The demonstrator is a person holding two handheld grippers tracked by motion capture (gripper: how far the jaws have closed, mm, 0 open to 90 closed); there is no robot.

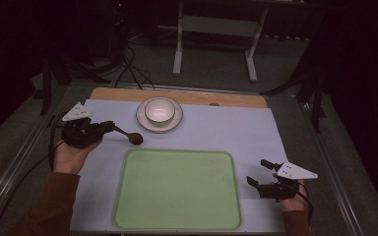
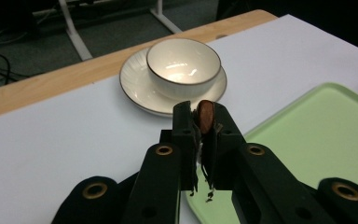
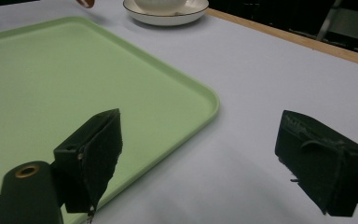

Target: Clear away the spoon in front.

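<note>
My left gripper point(image 1: 111, 128) is at the table's left and is shut on the dark handle of a brown spoon point(image 1: 136, 138). The spoon's round head sticks out to the right, just past the tray's far left corner. In the left gripper view the spoon point(image 2: 206, 114) stands edge-on between the closed jaws of the left gripper point(image 2: 200, 123). A white bowl point(image 1: 159, 110) sits on a white saucer point(image 1: 174, 126) just beyond. My right gripper point(image 1: 261, 172) rests open to the right of the green tray point(image 1: 177, 189), with nothing between its fingers point(image 3: 95, 154).
The tray point(image 3: 74, 79) lies on a white sheet point(image 1: 236, 128) over the wooden table point(image 1: 177, 94). Bowl point(image 2: 183, 65), saucer point(image 2: 133, 81) and tray point(image 2: 326, 135) lie ahead of the left jaws. Table legs and cables stand on the floor beyond.
</note>
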